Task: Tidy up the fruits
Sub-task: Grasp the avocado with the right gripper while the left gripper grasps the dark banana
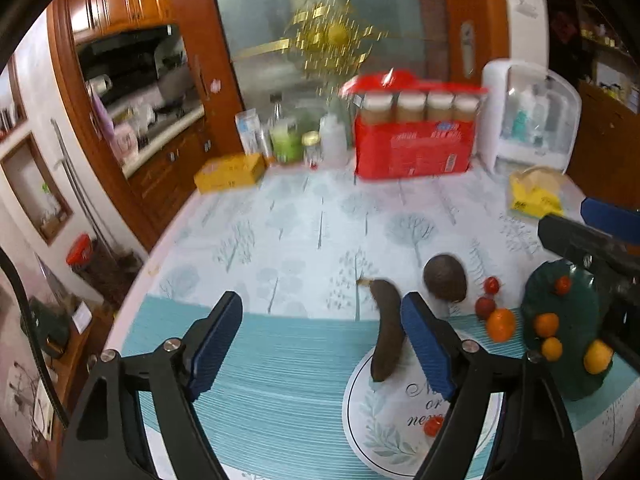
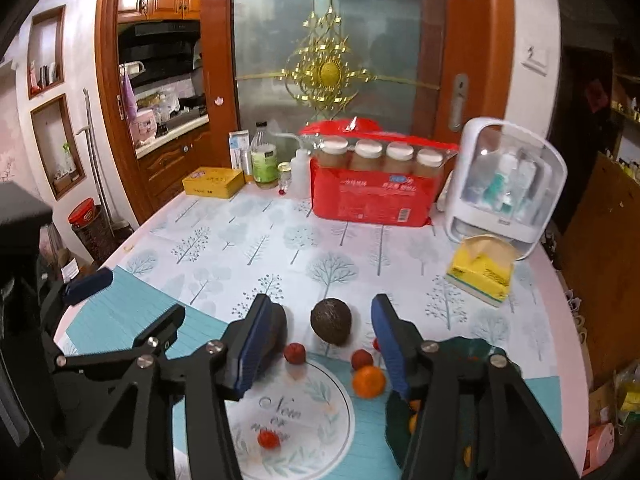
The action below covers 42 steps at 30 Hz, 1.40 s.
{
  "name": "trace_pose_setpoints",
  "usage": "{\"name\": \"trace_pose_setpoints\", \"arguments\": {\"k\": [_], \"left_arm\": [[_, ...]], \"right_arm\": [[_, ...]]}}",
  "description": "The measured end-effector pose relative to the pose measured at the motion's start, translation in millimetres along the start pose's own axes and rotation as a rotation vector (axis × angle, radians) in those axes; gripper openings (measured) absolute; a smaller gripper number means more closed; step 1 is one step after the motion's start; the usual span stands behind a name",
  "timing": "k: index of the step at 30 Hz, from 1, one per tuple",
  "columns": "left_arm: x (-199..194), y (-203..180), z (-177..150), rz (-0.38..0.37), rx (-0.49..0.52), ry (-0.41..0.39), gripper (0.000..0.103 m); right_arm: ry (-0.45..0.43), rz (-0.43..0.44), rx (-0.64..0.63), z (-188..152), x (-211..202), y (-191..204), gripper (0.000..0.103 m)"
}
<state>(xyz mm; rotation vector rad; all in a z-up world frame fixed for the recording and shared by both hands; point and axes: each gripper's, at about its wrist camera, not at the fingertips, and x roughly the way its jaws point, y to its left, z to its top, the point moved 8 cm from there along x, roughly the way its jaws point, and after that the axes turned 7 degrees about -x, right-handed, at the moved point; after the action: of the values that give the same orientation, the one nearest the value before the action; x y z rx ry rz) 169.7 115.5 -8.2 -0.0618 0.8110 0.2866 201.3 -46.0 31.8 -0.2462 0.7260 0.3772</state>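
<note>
My left gripper (image 1: pixel 322 340) is open and holds nothing. It hangs over the teal mat, left of a white printed plate (image 1: pixel 384 440). A dark banana (image 1: pixel 386 332) leans on that plate's far rim, right beside my right-hand finger (image 1: pixel 428 344). A small red fruit (image 1: pixel 434 426) lies on the plate. My right gripper (image 2: pixel 322 344) is open and holds nothing. It hovers above the white plate (image 2: pixel 320 384). Ahead of it lie a dark avocado (image 2: pixel 331 321), two red fruits (image 2: pixel 295 353) and an orange (image 2: pixel 369 381). A dark green plate (image 1: pixel 560 320) at the right holds small oranges.
At the table's far side stand a red pack of jars (image 2: pixel 372 196), a white clear-fronted case (image 2: pixel 504 192), bottles (image 2: pixel 264 160) and a yellow tin (image 2: pixel 214 182). A yellow tissue pack (image 2: pixel 480 270) lies at the right. The table's edge curves along the left.
</note>
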Motion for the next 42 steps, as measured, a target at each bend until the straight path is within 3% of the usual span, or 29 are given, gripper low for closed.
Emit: {"name": "trace_pose_setpoints", "arguments": {"k": [7, 11, 17, 29, 35, 37, 39, 42], "left_arm": [[97, -7, -41, -0.077, -0.085, 0.245, 0.081], [133, -17, -63, -0.093, -0.091, 0.327, 0.080], [161, -40, -83, -0.141, -0.071, 0.386, 0.080], [184, -54, -85, -0.182, -0.062, 0.388, 0.080], [190, -58, -89, -0.203, -0.078, 0.389, 0.070], [188, -59, -87, -0.232, -0.093, 0.381, 0.059], [185, -67, -87, -0.300, -0.098, 0.385, 0.033], [182, -71, -87, -0.305, -0.089, 0.374, 0.033]], "right_arm": [[0.179, 0.037, 0.042, -22, 99, -12, 0.053], [0.254, 0.077, 0.081, -44, 152, -21, 0.053], [0.317, 0.173, 0.163, -74, 200, -23, 0.053], [0.348, 0.129, 0.132, -87, 236, -9, 0.062], [0.324, 0.108, 0.127, -92, 242, -5, 0.061], [0.315, 0.105, 0.128, -92, 241, -5, 0.060], [0.309, 0.107, 0.133, -92, 241, -6, 0.060], [0.304, 0.119, 0.142, -94, 239, -5, 0.060]]}}
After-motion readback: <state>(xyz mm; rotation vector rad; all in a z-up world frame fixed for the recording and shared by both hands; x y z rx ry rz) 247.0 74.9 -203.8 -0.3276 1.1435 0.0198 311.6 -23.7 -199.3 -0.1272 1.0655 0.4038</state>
